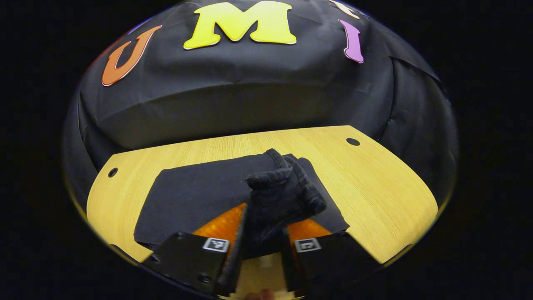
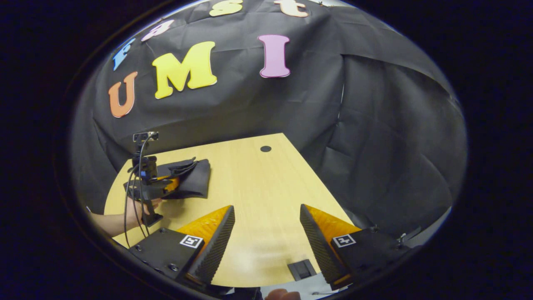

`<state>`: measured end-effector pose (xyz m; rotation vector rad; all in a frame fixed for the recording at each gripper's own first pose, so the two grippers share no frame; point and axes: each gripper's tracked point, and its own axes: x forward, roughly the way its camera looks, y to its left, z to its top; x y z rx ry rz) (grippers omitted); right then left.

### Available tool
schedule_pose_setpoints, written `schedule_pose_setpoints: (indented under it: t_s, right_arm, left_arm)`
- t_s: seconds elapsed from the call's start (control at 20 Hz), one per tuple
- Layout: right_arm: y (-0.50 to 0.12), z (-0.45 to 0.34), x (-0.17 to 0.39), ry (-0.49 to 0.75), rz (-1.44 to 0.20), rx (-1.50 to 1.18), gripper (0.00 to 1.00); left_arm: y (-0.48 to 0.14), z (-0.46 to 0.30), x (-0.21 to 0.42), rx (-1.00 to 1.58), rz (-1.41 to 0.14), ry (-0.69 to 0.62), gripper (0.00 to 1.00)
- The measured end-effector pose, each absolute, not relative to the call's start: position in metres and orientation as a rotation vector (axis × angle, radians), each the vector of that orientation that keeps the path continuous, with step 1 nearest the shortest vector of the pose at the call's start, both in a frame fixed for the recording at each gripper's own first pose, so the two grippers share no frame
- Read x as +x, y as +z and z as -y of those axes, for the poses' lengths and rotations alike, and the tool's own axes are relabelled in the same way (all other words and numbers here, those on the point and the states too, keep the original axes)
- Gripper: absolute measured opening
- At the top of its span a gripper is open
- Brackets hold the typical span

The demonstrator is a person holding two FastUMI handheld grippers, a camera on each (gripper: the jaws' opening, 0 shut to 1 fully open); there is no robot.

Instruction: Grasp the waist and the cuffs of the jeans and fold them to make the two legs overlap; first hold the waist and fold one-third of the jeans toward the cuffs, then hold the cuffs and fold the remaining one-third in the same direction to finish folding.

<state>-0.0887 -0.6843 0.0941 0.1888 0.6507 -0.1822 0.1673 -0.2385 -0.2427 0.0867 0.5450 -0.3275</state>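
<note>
Bare table [image 2: 266,196] beside jeans [image 2: 195,179].

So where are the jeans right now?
The jeans lie folded on the wooden table, with a bunched edge pinched in the left gripper; in the right gripper view they sit at the table's far left.

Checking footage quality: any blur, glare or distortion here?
Left gripper view: fisheye bows the table edge; black jeans show little detail. Right gripper view: sharp, even light, soft shadow beneath the jeans; no strong glare.
</note>
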Motion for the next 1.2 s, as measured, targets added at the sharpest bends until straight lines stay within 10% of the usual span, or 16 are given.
schedule_pose_setpoints:
  t_s: [0.2, 1.2]
  right_arm:
    - [0.106, 0.661, -0.07, -0.132, -0.612, 0.186, 0.97]
    - [0.254, 0.449, 0.044, 0.154, -0.124, 0.098, 0.94]
  left_arm:
    - [-0.219, 0.224, 0.151, 0.021, -0.536, -0.325, 0.89]
    - [0.064, 0.026, 0.057, -0.093, -0.05, -0.046, 0.98]
